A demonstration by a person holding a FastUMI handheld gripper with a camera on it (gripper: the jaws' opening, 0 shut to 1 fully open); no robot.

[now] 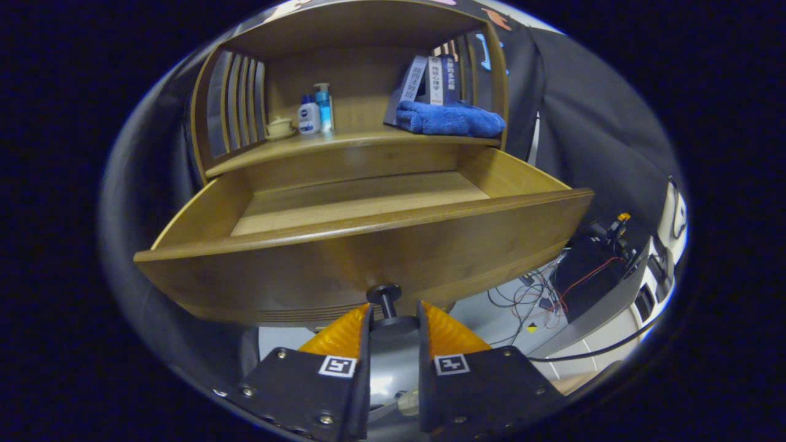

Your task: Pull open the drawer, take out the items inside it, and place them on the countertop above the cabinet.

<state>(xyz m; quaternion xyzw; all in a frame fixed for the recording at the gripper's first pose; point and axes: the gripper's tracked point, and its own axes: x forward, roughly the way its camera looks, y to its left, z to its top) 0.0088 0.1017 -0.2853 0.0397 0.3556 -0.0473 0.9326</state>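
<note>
The wooden drawer (368, 245) stands pulled far out of the cabinet. Its visible floor (362, 202) is bare wood; the part behind the front panel is hidden. A dark round knob (387, 298) sticks out of the drawer front. My gripper (394, 314) is just below the front panel, and both fingers (347, 334) press on the knob's outer disc. On the countertop (344, 142) above lie a folded blue towel (451, 118), two small bottles (315, 112) and a small cup on a saucer (280, 127).
Books (430, 83) lean behind the towel against the cabinet's slatted side. Slatted panels (236, 101) close the left side. To the right, below the drawer, lie tangled cables (531, 294) and dark equipment (589, 270) on the floor.
</note>
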